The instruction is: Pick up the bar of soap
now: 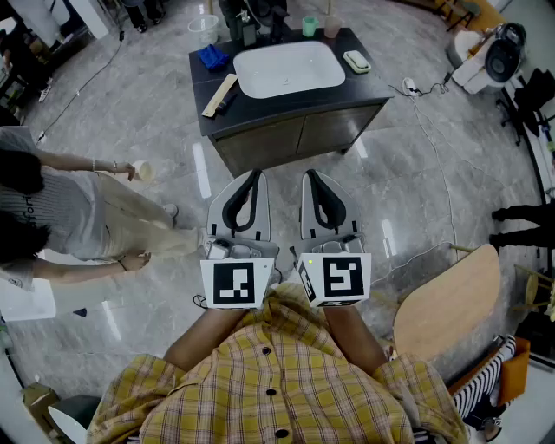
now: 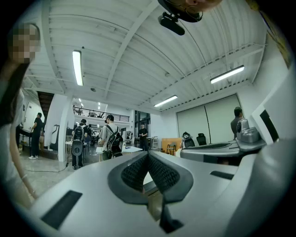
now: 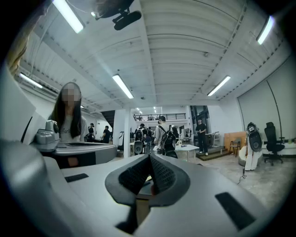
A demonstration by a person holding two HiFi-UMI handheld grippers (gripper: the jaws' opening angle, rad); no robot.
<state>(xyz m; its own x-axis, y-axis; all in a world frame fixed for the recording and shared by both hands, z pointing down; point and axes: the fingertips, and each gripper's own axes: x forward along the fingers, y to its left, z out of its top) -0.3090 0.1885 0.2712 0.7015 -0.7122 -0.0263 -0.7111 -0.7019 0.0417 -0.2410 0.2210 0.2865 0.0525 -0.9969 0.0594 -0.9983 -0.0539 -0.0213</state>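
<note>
The bar of soap (image 1: 356, 61) is pale and lies in a small dish on the dark counter (image 1: 364, 87), right of the white sink (image 1: 289, 69). Both grippers are held level and side by side near my chest, well short of the counter. My left gripper (image 1: 257, 176) is shut with nothing between its ribbed pads (image 2: 138, 171). My right gripper (image 1: 310, 176) is shut and empty as well, its pads (image 3: 159, 173) meeting at the tip. In both gripper views the jaws point out across the room, and the soap is not seen there.
A blue cloth (image 1: 212, 57), a wooden stick (image 1: 219, 95), a green cup (image 1: 310, 26) and a white tub (image 1: 203, 29) stand around the sink. A person (image 1: 52, 217) holding a cup stands at the left. A wooden chair (image 1: 447, 299) is at my right, and a cable (image 1: 434, 165) runs over the floor.
</note>
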